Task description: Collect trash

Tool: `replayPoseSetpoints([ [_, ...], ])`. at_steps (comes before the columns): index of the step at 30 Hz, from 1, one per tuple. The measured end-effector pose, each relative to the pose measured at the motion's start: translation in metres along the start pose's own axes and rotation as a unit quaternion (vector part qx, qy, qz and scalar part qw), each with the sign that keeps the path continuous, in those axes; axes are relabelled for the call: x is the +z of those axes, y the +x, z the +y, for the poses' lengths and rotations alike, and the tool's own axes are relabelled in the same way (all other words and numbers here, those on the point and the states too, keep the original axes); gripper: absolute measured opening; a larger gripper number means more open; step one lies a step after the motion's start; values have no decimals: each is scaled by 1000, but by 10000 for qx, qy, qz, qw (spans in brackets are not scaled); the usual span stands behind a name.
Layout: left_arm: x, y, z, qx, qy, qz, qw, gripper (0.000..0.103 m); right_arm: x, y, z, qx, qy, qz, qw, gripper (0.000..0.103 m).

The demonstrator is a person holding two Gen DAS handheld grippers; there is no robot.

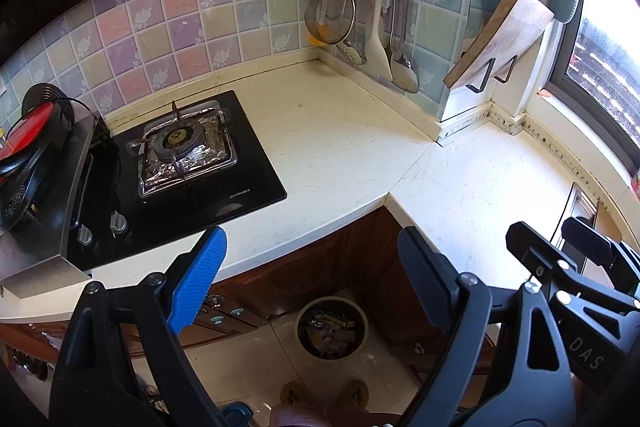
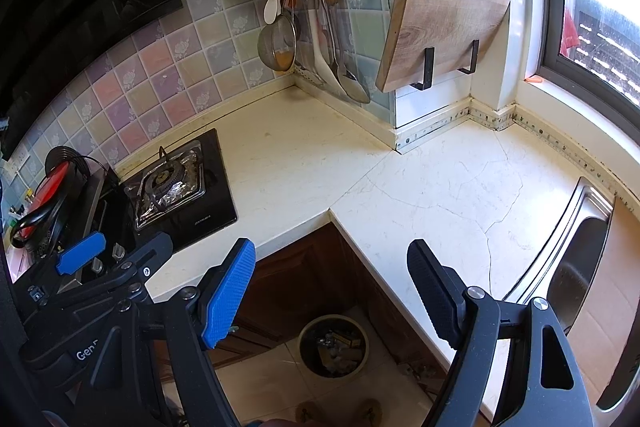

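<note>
A round trash bin (image 1: pixel 331 327) holding scraps of paper and wrappers stands on the floor in the inner corner of the L-shaped counter; it also shows in the right wrist view (image 2: pixel 333 345). My left gripper (image 1: pixel 310 263) is open and empty, held high above the bin and the counter edge. My right gripper (image 2: pixel 332 279) is open and empty, also above the bin. The right gripper shows at the right of the left wrist view (image 1: pixel 560 247), and the left gripper at the left of the right wrist view (image 2: pixel 116 247). No loose trash shows on the cream counter (image 1: pixel 332 147).
A black gas hob (image 1: pixel 180 167) with foil round the burner sits at the left. Utensils (image 1: pixel 372 7) and a wooden cutting board (image 2: pixel 444 23) hang on the tiled wall. A steel sink (image 2: pixel 580 247) lies at the right. Slippered feet (image 1: pixel 324 397) show below.
</note>
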State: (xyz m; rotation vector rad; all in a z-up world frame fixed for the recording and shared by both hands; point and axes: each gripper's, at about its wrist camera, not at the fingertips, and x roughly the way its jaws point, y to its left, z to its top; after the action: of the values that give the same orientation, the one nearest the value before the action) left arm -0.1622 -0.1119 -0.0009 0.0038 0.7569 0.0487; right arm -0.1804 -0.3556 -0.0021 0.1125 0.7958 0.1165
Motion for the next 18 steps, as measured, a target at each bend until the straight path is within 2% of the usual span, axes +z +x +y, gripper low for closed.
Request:
replayPoseSetpoints([
  [18,1,9,6,-21,37,94,9999,86,-2,4,-4,21,-5,32,10000,80],
])
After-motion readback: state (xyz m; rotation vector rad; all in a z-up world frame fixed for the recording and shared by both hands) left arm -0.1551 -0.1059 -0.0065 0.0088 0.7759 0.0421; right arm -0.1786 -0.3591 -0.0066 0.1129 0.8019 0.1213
